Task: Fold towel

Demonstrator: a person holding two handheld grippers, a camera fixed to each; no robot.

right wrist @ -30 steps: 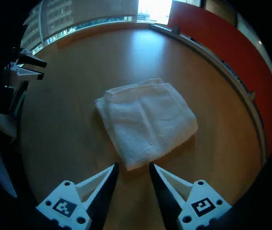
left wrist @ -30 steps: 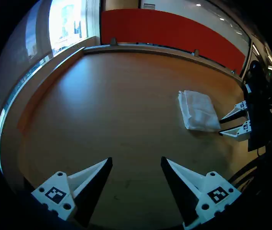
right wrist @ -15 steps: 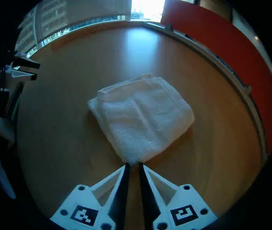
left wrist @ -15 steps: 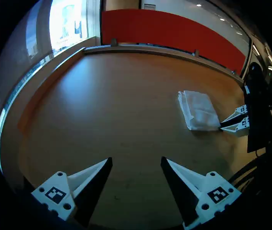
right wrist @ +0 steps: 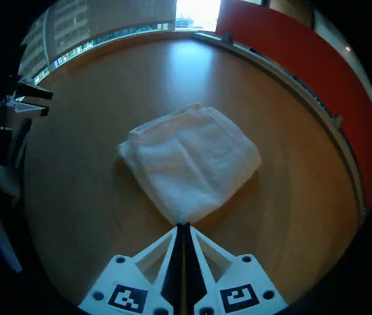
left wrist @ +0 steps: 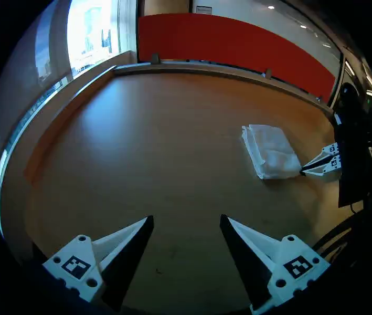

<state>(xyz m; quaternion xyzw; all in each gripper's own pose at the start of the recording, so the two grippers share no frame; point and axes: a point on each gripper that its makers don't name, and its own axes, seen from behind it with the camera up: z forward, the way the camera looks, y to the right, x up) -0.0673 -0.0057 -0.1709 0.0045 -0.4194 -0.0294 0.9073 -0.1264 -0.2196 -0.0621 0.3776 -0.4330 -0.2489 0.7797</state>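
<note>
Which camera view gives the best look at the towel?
The right gripper view: the towel lies large and central, its folded layers plain, its near corner at the tips of the shut right gripper. The left gripper view shows it small, far off at the right, seen at a shallow angle.

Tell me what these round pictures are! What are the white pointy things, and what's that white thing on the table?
Those are two hand-held pinchers a person uses, each with a little camera looking along its two white fingers. The left gripper view rides on the left gripper: it's open over the wooden table, holding nothing. The right gripper view rides on the right gripper: its fingers are shut, tips at the near corner of a folded white towel. Whether it pinches cloth, I can't tell.
</note>
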